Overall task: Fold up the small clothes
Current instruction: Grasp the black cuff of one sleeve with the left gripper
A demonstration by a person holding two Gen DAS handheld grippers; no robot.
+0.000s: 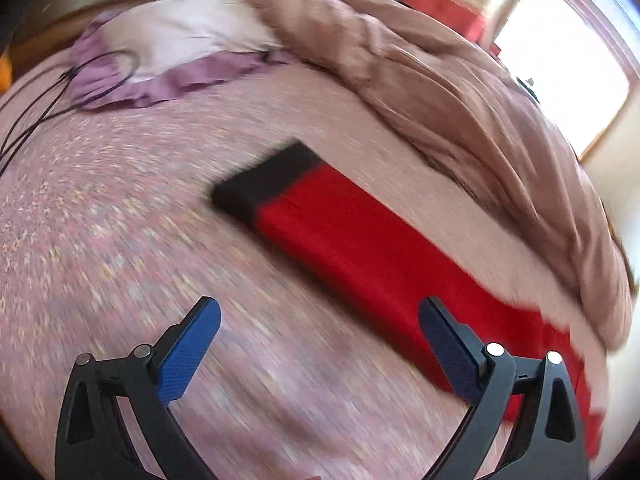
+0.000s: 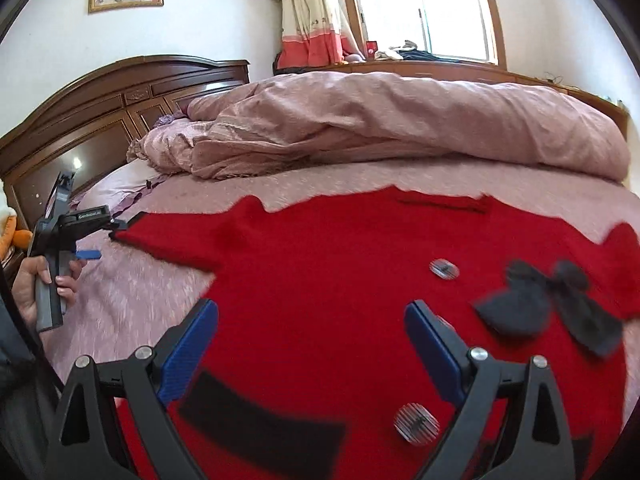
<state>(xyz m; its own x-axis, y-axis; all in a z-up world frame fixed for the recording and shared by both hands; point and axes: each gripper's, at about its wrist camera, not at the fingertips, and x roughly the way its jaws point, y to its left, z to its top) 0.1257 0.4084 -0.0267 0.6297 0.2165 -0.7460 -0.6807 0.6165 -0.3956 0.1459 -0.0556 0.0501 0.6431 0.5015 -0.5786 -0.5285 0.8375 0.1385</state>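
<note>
Ahead of the left gripper, whose blue pads stand wide apart and empty, a red sleeve with a black cuff lies flat on the pink bedspread, running from about 11 o'clock down to 4 o'clock. The picture is motion-blurred. A rumpled quilt lies beyond it at 1 o'clock.

Under the right gripper — jaws likewise spread, gripping nothing — the red garment spreads over the bed, with a black bow at 3 o'clock, two pale buttons and a black pocket band at 6 o'clock. Only this view shows the garment's body and, at 9 o'clock, the hand holding the left tool beside the cuff.

It looks a soft, thickish knit — light, limp, unlikely to slip. Pinching the cuff or a hem edge seems best, clear of the hard buttons.
</note>
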